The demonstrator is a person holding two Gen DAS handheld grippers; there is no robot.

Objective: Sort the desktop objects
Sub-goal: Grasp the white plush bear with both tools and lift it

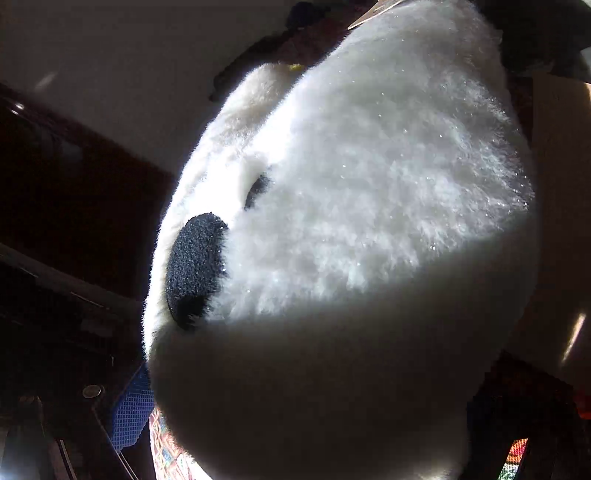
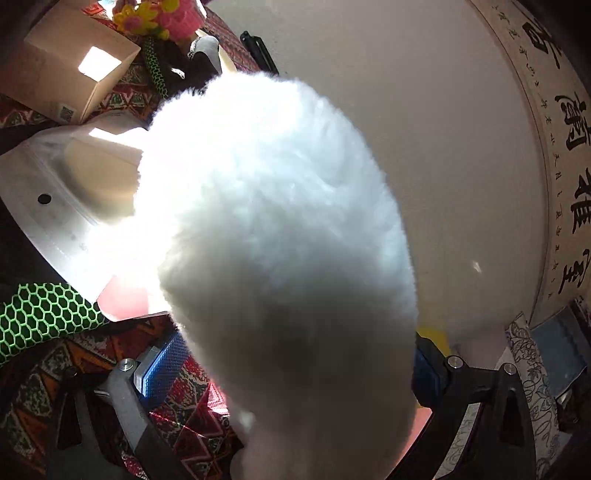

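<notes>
A white plush bear (image 1: 351, 177) fills the left wrist view, with its black nose (image 1: 195, 266) and one dark eye (image 1: 256, 190) turned to the left. My left gripper (image 1: 303, 417) is shut on the bear's underside. Only the gripper's blue left pad (image 1: 133, 413) shows; the other finger is hidden by fur. In the right wrist view a rounded part of the same plush bear (image 2: 266, 206) sits between two blue pads (image 2: 162, 369), and my right gripper (image 2: 295, 373) is shut on it.
A patterned red tablecloth (image 2: 92, 373) lies below. An open cardboard box (image 2: 74, 62), a white plastic container (image 2: 55, 206), pink and yellow toy flowers (image 2: 159, 18) and a green-and-black mesh item (image 2: 37, 314) stand on the left. A calligraphy scroll (image 2: 565, 147) hangs on the wall at right.
</notes>
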